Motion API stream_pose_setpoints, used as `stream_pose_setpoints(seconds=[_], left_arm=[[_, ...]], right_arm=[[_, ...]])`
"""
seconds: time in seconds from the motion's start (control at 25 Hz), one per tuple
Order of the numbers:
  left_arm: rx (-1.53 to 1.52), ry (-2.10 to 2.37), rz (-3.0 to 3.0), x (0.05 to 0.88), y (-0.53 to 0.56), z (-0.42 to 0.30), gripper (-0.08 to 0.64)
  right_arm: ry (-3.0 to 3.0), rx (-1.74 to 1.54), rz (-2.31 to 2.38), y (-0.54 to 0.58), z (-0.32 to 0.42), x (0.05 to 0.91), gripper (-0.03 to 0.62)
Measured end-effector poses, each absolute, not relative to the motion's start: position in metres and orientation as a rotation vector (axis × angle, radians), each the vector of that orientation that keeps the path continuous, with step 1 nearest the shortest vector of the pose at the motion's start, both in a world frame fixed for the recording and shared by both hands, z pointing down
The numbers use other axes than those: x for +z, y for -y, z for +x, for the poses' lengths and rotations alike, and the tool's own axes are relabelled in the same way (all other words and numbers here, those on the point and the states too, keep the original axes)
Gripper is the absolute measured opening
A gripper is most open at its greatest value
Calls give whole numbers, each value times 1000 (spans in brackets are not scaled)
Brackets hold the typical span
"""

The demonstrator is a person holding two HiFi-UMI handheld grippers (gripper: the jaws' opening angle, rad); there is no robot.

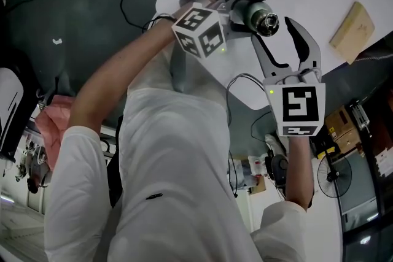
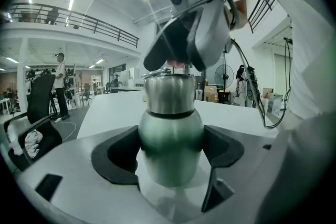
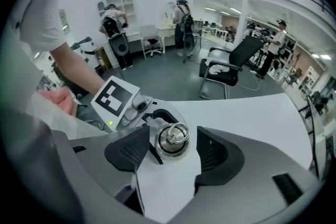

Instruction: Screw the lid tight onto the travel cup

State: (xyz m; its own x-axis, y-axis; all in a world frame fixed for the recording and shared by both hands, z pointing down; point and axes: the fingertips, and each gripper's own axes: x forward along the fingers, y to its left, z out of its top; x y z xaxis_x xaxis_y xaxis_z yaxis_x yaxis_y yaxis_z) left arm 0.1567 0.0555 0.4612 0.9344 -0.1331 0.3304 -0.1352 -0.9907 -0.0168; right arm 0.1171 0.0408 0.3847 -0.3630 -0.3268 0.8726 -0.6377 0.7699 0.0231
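Lid (image 3: 173,137) between jaws of right gripper (image 3: 171,150)

The travel cup (image 2: 170,139) is satin-brushed metal, its body faintly green; its lid (image 3: 172,138) is glossier polished steel. Beside the lid, the right tongs (image 3: 170,145) carry matt black ribbed pads (image 3: 128,152) on smooth grey plastic. The desk (image 3: 252,113) under the lid is matt white.

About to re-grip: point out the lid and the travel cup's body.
lid (image 3: 171,142), right gripper view, on the centre of its steel top.
travel cup (image 2: 170,139), left gripper view, on the rounded steel body.
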Motion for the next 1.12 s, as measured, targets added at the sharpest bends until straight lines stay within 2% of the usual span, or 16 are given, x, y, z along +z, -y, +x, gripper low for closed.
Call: stream_pose_setpoints(seconds=[0.6,0.92,1.0,1.12], left_arm=[[521,210,3085,458,-55,156,348],[523,212,3087,458,-55,157,348],[529,218,3083,461,-56,156,348],[531,220,3080,462,-57,158,348]], right_arm=[[1883,-209,-271,-62,112,383,261],[1736,-519,-647,-70,116,401,261],[1667,-613,-729,-73,119,408,227],[1652,-632,-748,-75,122,411,224]])
